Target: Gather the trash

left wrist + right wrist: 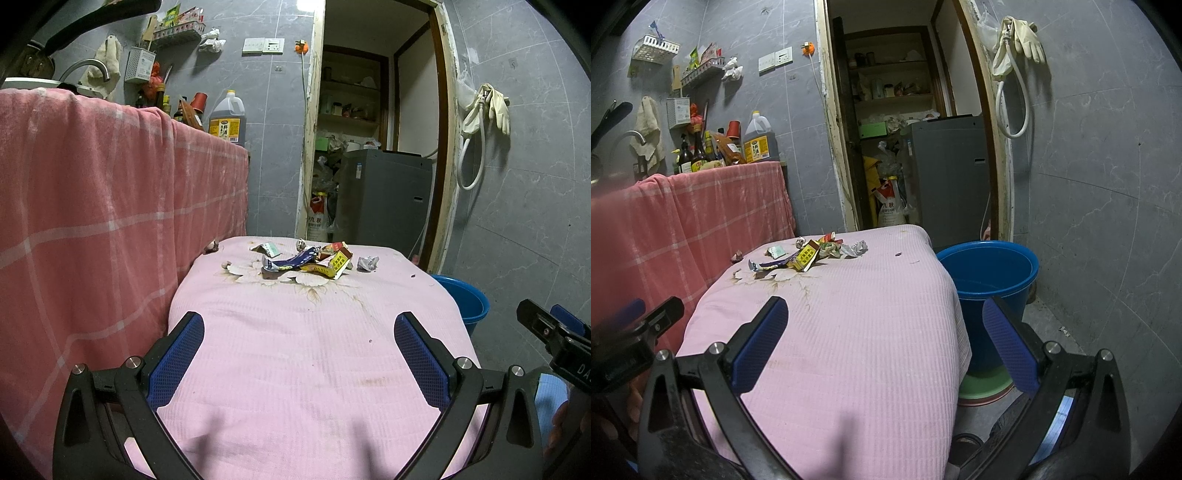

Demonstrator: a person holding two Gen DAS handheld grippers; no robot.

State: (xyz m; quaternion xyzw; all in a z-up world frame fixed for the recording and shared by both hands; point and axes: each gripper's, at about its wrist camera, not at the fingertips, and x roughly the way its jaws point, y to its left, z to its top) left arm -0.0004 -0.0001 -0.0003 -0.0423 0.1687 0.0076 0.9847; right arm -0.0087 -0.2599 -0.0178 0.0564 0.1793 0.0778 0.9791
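The left gripper [299,354] hangs above the near part of a pink-covered table [295,350], its blue-padded fingers [177,358] spread wide with nothing between them. The right gripper [886,343] sits over the table's near right edge, likewise spread wide and empty; its right finger hangs in front of a blue bucket [990,273].

The trash lies in a small heap at the far end of the pink cloth, well apart from both grippers. In it are a flattened yellow-and-red carton [338,264], a blue-and-white wrapper [290,262] just left of it and touching it, a crumpled white paper ball [367,263] just right of the carton, a small green-and-white packet [271,249] at the far left, and a few small scraps [226,264] near the left edge. Brown stains mark the printed flowers on the cloth beneath the heap.

The blue bucket stands on the floor to the right of the table, resting on a green basin [986,387]. A pink checked cloth [92,221] drapes the counter on the left, with a large jug of dark liquid [227,118] and bottles on top. Through the far doorway stands a grey appliance [384,195].
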